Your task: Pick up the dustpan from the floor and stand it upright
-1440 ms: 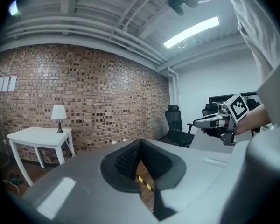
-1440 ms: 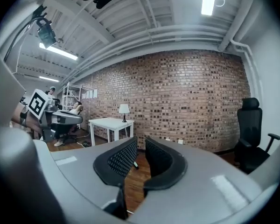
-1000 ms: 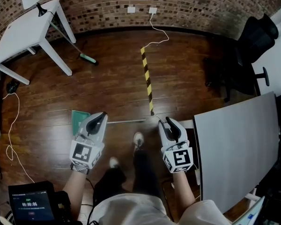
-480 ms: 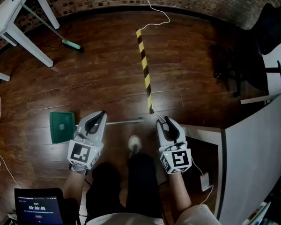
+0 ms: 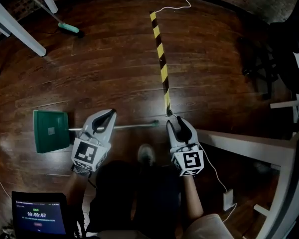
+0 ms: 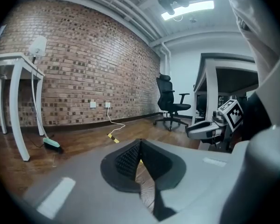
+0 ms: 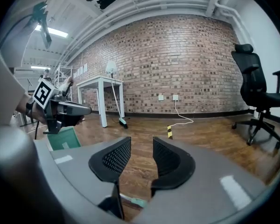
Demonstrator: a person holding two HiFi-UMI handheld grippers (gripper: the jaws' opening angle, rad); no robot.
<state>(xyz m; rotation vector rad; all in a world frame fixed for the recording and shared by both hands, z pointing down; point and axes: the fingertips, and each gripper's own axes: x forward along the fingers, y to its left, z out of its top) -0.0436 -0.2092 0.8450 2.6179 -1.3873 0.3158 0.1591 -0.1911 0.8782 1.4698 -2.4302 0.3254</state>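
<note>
The green dustpan point(image 5: 50, 131) lies flat on the dark wooden floor point(image 5: 114, 73) at the left. Its long thin handle point(image 5: 134, 126) runs rightward and ends just short of the near tip of the yellow-and-black tape strip point(image 5: 161, 59).

Both forearms reach forward from the near edge, side by side, each gripper pointing away from the person and tipped slightly down, with its marker cube turned up toward the head camera.

The left gripper point(image 5: 110, 113) hangs over the middle of the handle, just right of the pan. In its own view its pads point(image 6: 130, 158) meet at the tip with nothing caught between them.

The right gripper point(image 5: 179, 119) sits just right of the handle's free end. Its jaws stand apart, having just been opening, and only bare floor shows in the gap; the handle's pale green end point(image 7: 136, 202) lies on the floor below them, untouched.

A shoe point(image 5: 147, 154) rests on the floor between the two grippers. A broom point(image 5: 69, 28) leans by the white table point(image 5: 15, 26) at the far left.
</note>
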